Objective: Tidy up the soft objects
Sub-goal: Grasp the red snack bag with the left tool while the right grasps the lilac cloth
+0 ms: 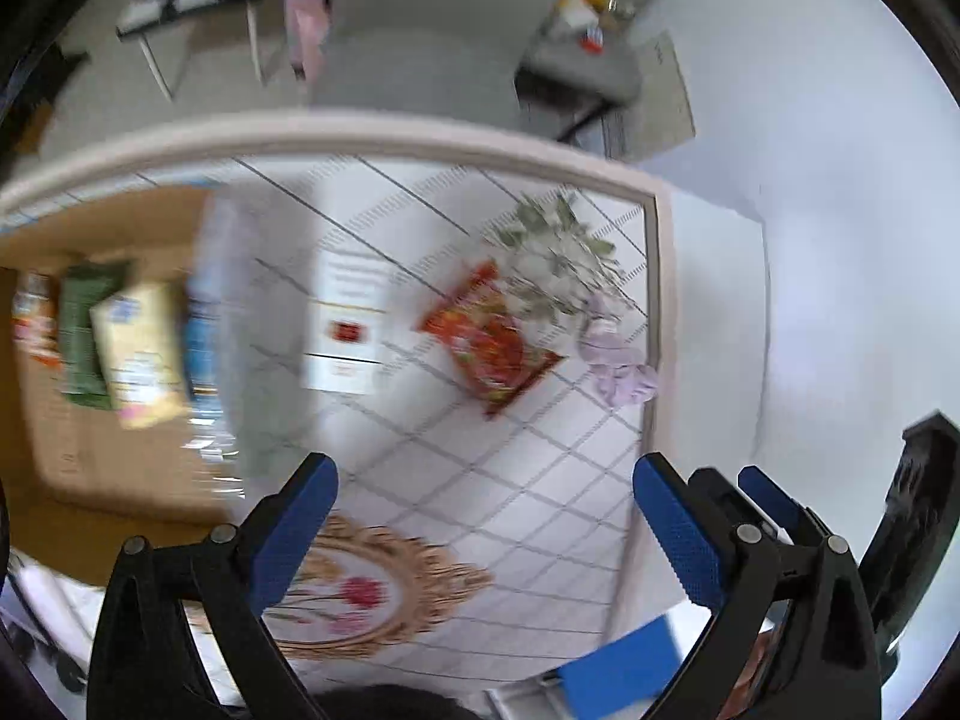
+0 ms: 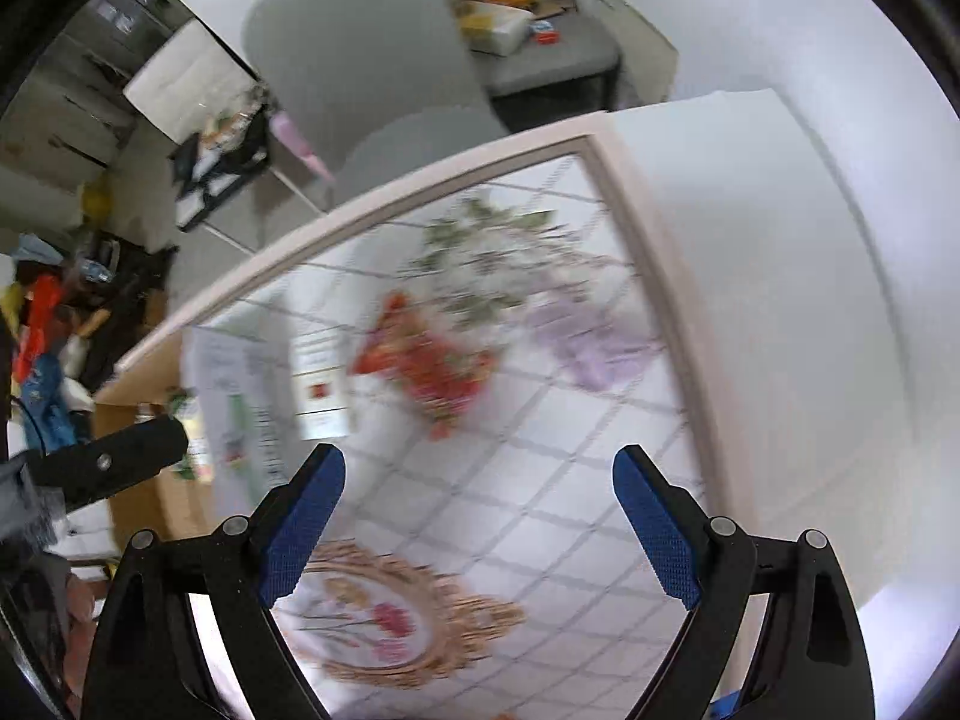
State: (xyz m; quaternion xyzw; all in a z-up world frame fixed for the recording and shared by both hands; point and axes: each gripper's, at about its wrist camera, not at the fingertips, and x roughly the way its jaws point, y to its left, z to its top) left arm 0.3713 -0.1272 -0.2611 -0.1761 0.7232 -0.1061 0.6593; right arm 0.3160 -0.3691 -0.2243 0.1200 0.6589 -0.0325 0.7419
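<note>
Both views are being blurred by motion. The left hand-held gripper (image 1: 486, 516) is being held wide apart with nothing between its blue pads, above the bench (image 1: 510, 480). The right hand-held gripper (image 2: 480, 510) is likewise being held wide and empty. A red packet (image 1: 489, 339) is lying at the far right of the bench, just beside a lilac soft object (image 1: 618, 363) near the right rim.
</note>
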